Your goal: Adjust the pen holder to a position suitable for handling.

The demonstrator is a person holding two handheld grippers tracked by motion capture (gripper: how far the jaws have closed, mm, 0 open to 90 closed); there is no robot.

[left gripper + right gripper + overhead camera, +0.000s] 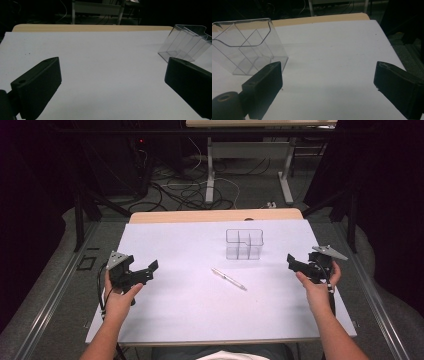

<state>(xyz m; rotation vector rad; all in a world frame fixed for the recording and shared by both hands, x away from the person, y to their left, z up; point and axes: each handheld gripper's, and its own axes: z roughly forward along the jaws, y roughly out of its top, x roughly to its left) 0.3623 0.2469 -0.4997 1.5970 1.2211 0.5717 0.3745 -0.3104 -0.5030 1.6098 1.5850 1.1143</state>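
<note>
Both tongs were recorded with jaws spread wide and nothing between them. Left gripper (145,271) was held over the near-left part of the table (165,320); right gripper (296,264) was held at the right edge, slightly farther up the sheet.

Pen (228,279) was noted lying flat on the white sheet, near centre, apart from everything. From the left gripper it lay at about 3 o'clock; from the right gripper at about 8 o'clock. Its long axis ran from 10 o'clock to 4 o'clock in the high view. The right gripper was judged somewhat nearer, its 4 o'clock end being the closer one.

Clear organiser (244,243) was seen standing upright at about 1 o'clock from the pen, farther up the table, well apart from both tongs.

Compartment walls inside the organiser were hard to separate through the clear plastic. Which end of the pen was the tip could not be told.
</note>
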